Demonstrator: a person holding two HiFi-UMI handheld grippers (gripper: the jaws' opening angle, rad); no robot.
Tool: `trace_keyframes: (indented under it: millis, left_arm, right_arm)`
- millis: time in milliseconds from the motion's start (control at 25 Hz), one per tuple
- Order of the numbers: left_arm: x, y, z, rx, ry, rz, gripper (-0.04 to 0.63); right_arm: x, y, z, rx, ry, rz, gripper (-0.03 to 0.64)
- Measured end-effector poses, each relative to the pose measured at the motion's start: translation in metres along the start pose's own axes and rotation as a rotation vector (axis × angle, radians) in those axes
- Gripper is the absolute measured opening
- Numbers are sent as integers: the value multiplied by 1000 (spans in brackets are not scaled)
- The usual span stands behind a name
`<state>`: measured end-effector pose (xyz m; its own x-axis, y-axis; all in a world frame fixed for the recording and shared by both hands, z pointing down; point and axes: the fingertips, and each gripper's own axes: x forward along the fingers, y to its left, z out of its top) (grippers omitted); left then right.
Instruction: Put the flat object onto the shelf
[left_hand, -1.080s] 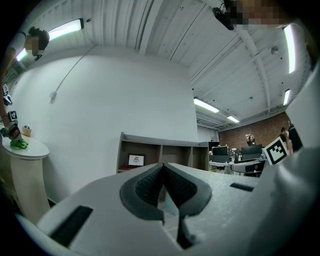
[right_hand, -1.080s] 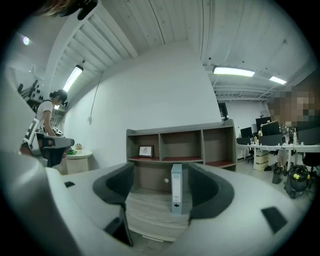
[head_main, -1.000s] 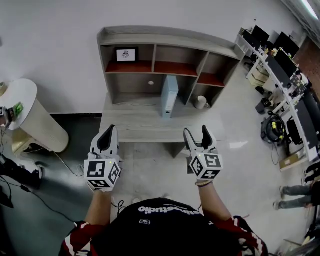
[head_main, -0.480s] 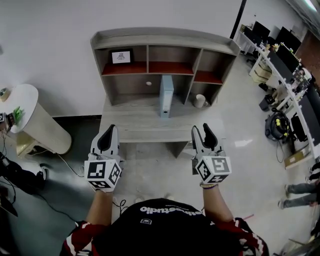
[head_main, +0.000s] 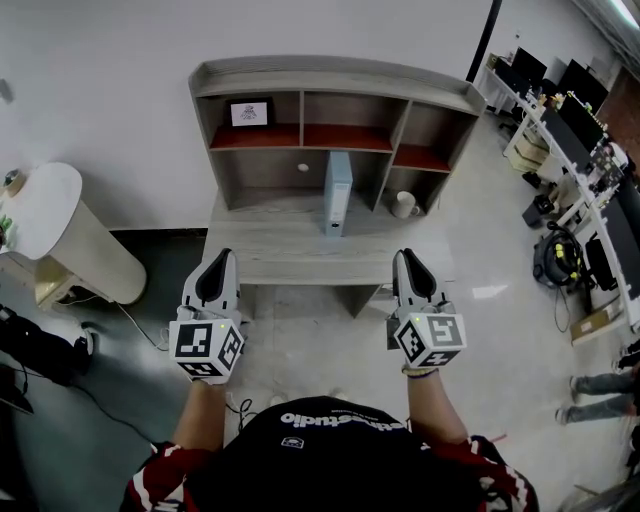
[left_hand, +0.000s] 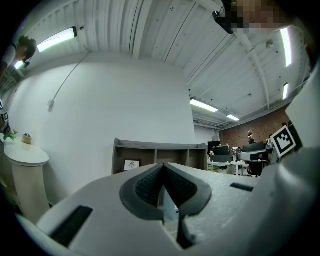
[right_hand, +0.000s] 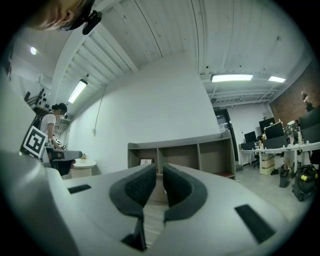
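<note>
1. Standing back from the desk (head_main: 290, 252), the person holds both claws low in front of the body and well apart from everything on it. By my reading the task has not really begun.
2. The flat object (head_main: 338, 192), a pale blue folder-like slab, stands upright on the desk top at the lower opening of the shelf (head_main: 330, 74), near a white mug (head_main: 403, 205). Neither claw touches it.
3. The left claw (head_main: 220, 258) has its pads pressed together at the tips with nothing between them.
4. The right claw (head_main: 408, 256) is closing. A narrow slit shows between its pads, and only the far-off shelf is visible through it, so it grips nothing.
5. Left to do, as I judge it:
   - step in to the desk;
   - part one claw and clamp it on the slab;
   - lift the slab and set it on one of the red-floored upper compartments. The middle and right ones look bare, while the left one holds a small framed picture (head_main: 250, 112).
6. Writing is scarce.
   - White lettering on the person's dark shirt (head_main: 330, 455) seems to end in "studio"; the rest is too small to read.
   - Each claw's cube carries black-and-white square markers, not words.
   - The blue slab shows no label that I can read.
   - The framed picture shows only a dark figure.
</note>
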<state>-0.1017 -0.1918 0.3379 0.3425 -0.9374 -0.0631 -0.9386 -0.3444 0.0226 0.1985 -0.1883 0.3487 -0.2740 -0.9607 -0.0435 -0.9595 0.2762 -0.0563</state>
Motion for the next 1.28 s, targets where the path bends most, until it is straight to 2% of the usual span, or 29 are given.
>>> trace_keyframes:
  millis: [440, 1280]
  left_arm:
    - [-2, 2, -1, 0, 4, -5, 6]
    - [2, -5, -2, 8, 6, -26, 6]
  right_arm:
    - [3, 4, -5, -21, 19, -13, 5]
    - [3, 2, -8, -32, 44, -18, 3]
